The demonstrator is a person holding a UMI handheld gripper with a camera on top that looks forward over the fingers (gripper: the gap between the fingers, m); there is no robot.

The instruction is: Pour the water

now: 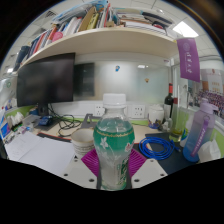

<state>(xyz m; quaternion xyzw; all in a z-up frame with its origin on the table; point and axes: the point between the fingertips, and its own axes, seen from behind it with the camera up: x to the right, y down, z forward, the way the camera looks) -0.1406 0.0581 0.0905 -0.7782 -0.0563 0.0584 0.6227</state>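
Note:
A clear plastic water bottle with a green label and a white cap stands upright between my gripper's fingers. Both purple pads press against its sides, so the gripper is shut on it. The bottle holds water up to about its shoulder. A pale purple bottle stands to the right, beyond the fingers. A small white cup or bowl sits just left of the held bottle.
A desk with white papers lies to the left. A blue coiled cable lies to the right. A dark monitor stands at the back left, under a bookshelf. Wall sockets and a dark bottle are behind.

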